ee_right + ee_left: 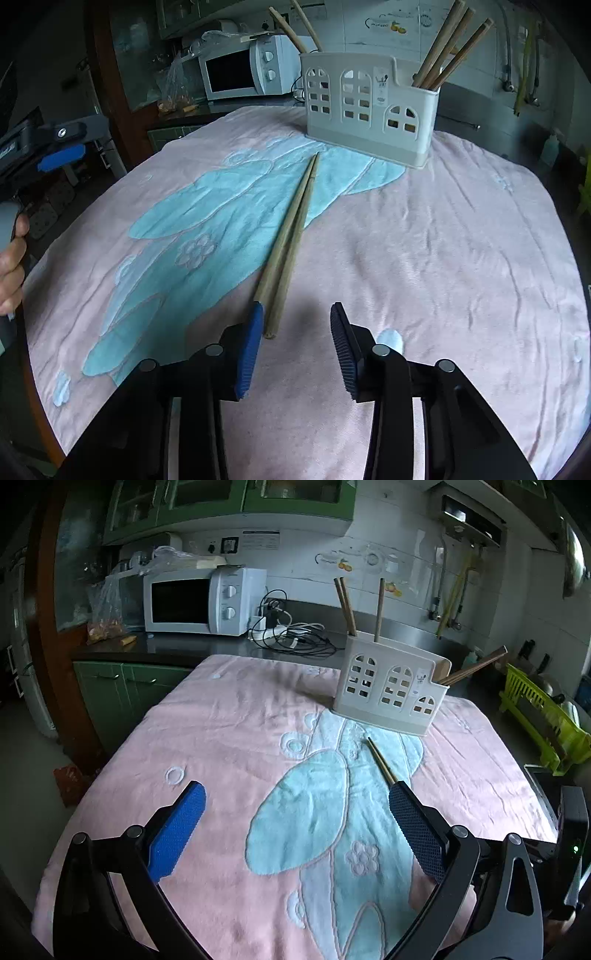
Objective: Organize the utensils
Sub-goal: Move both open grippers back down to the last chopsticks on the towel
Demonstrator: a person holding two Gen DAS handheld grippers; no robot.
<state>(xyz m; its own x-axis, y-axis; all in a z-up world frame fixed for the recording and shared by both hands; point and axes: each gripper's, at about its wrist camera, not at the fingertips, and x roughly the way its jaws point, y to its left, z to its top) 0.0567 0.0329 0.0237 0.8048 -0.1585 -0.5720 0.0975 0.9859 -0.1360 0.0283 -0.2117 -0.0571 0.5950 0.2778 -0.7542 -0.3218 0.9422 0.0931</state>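
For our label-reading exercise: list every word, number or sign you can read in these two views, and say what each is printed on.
No text can be read in either view.
White sticker on the cream plastic utensil holder: too small to read.
White notice on the tiled wall above the white microwave oven: blurred.
Fruit-decorated wall sticker: its lettering is illegible.
Microwave dials: their markings are too small to read.

Near ends of chopsticks [380,762] behind right finger; holder [388,686] interior unseen

Both wrist cams sit low over the table [480,775], facing the utensil holder [388,690] & back wall. Right cam is nearer. Shared: holder, loose chopsticks [291,236], microwave [199,602].
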